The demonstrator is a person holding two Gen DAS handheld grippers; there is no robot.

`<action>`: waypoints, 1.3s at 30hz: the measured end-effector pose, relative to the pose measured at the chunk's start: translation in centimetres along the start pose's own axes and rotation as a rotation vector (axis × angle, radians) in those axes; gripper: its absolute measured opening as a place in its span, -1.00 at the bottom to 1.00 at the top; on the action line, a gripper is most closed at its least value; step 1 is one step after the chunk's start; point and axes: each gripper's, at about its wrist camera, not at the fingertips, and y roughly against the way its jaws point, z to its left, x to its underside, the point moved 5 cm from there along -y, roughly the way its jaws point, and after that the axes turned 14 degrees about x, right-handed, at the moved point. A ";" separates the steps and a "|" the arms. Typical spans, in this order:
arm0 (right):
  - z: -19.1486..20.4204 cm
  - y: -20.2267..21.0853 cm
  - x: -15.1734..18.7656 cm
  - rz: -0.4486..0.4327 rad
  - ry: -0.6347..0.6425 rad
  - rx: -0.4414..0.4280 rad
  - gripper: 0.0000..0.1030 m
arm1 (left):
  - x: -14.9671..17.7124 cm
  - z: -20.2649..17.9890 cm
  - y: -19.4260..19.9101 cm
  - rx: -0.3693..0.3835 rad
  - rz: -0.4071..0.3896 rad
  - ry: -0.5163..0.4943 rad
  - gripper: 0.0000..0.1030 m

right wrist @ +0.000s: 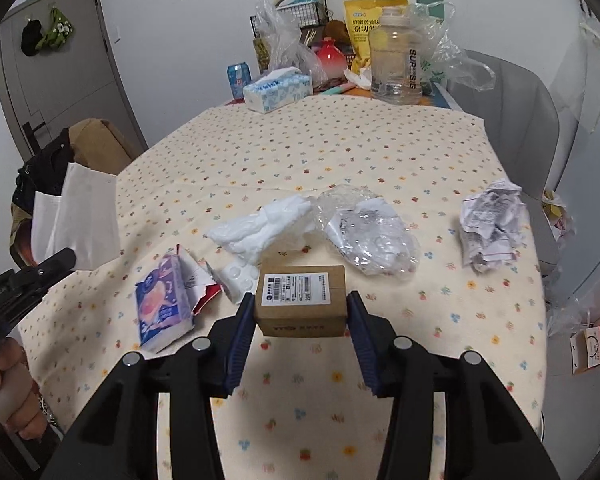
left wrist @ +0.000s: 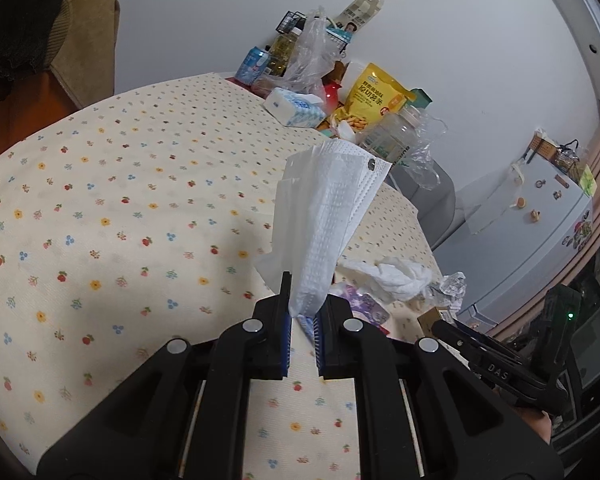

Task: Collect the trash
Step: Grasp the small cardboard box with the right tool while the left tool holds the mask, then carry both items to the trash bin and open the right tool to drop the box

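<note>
My left gripper is shut on a white face mask and holds it upright above the flowered tablecloth; the mask also shows at the left in the right wrist view. My right gripper is shut on a small brown cardboard box with a white label, held just above the cloth. On the table lie a crumpled white tissue, a clear plastic wrapper, a crumpled printed paper and a torn purple tissue packet.
At the far end stand a tissue box, a blue can, a clear bottle, a yellow snack bag and plastic bags. A grey chair is at the right, a clothes-draped chair at the left.
</note>
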 end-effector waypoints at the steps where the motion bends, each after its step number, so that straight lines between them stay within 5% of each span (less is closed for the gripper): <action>1: -0.4 0.6 0.2 -0.006 -0.010 -0.003 -0.12 | 0.0 -0.4 0.0 0.001 0.002 -0.008 -0.81; 10: -4.9 5.1 2.0 -0.050 -0.086 0.008 -0.11 | 1.1 -4.6 -0.9 0.044 0.028 -0.069 -0.81; 27: -19.1 9.6 6.0 -0.082 -0.294 0.193 -0.11 | 3.7 -13.5 -6.8 0.140 0.152 -0.203 -0.81; 39: -29.2 8.8 12.3 -0.027 -0.481 0.283 -0.11 | 7.4 -21.0 -12.7 0.181 0.279 -0.319 -0.81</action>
